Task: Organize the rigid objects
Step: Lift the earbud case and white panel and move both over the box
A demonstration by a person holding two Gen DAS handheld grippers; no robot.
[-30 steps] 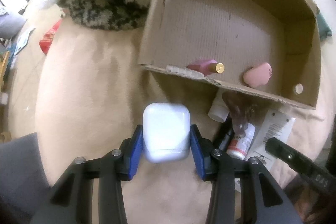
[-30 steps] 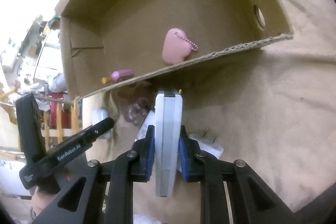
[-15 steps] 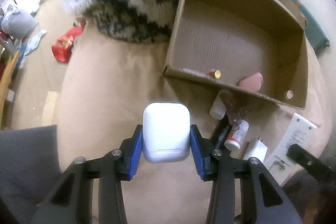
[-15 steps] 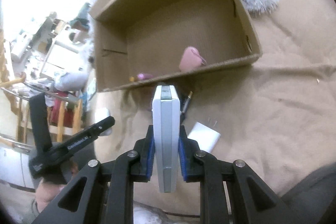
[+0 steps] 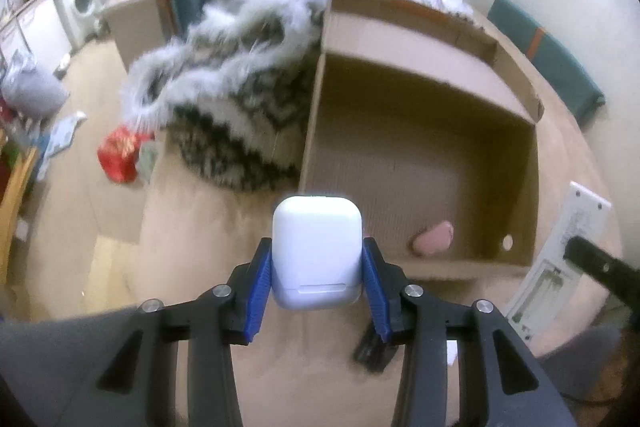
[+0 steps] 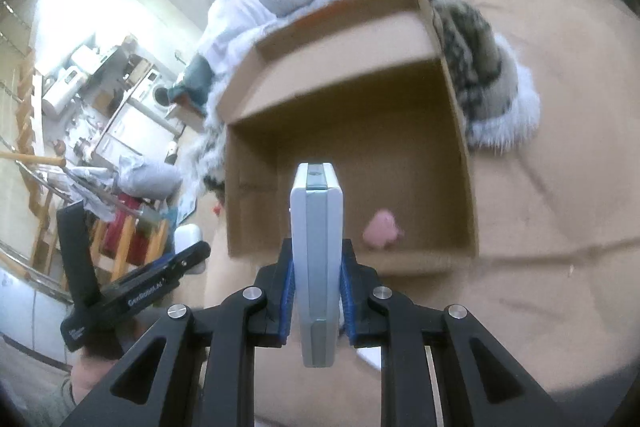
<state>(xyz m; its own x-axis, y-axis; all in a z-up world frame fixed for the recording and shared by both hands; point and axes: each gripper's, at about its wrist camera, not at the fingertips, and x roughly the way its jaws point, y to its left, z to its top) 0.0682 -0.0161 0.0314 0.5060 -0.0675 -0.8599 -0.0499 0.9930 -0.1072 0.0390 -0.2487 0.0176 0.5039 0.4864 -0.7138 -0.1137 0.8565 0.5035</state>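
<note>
Your left gripper (image 5: 317, 263): blue pads clamped on white earbud case (image 5: 316, 251), held upright btwn jaws. Your right gripper (image 6: 317, 279): jaws closed on slim grey-white device (image 6: 316, 259), gripped edge-on. Ahead of both jaw pairs: open cardboard box (image 5: 420, 75) w/ pink heart-shaped item (image 5: 434, 237) inside, near front wall, right of the jaws in both views.

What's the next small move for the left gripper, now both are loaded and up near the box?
Probably carry the left gripper forward over the near wall of the cardboard box, then lower. It is shut on the white earbud case, which sits just short of that wall. The floor behind it is bare, and the pink heart-shaped item lies off to the right.
</note>
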